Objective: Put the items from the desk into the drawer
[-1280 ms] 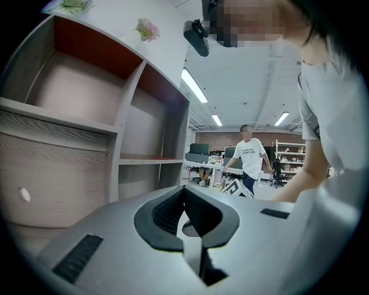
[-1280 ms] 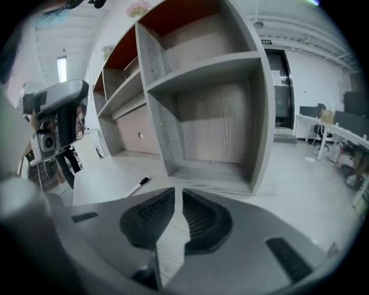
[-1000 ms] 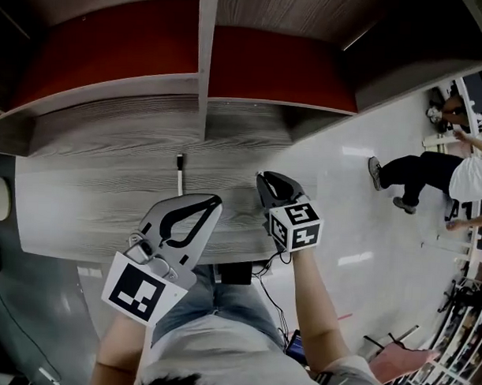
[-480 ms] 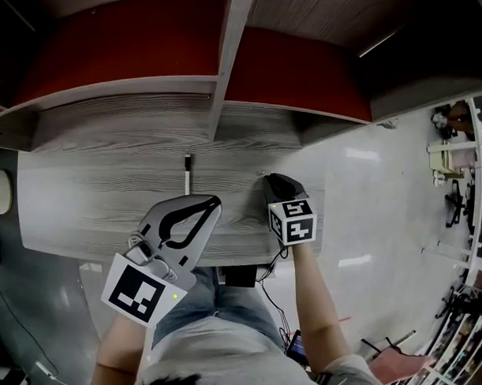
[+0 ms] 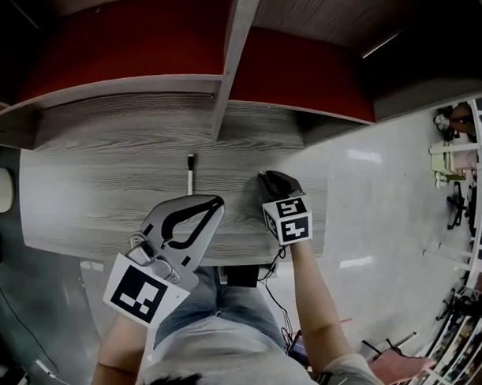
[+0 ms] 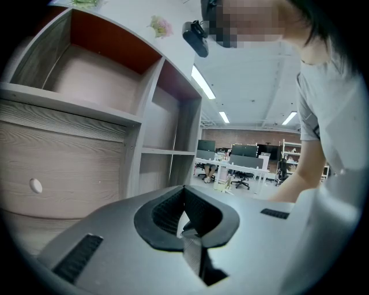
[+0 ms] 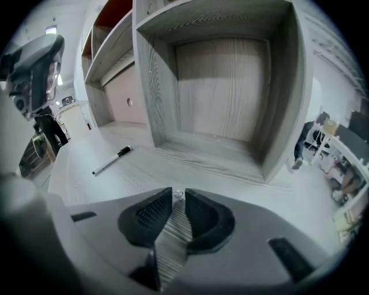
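Observation:
A black-and-white marker (image 5: 190,170) lies alone on the grey wood desk (image 5: 91,198), and also shows as the marker (image 7: 112,161) at the left of the right gripper view. A closed drawer front with a round knob (image 6: 36,185) sits under the shelf; the same knob (image 7: 129,102) shows further back on the left. My left gripper (image 5: 215,200) hovers over the desk's near edge, right of and nearer than the marker, jaws shut and empty. My right gripper (image 5: 262,175) rests low over the desk further right, jaws together, holding nothing I can make out.
A shelf unit with red-backed compartments (image 5: 112,41) and a vertical divider (image 5: 229,69) stands along the desk's far side. An open wooden cubby (image 7: 225,86) faces the right gripper. The desk ends at right onto pale floor (image 5: 383,193). A black box with cables (image 5: 238,273) hangs below.
The head view has shifted slightly, and a person at the far right is no longer in view. The right gripper edged a little further over the desk. The left gripper barely moved.

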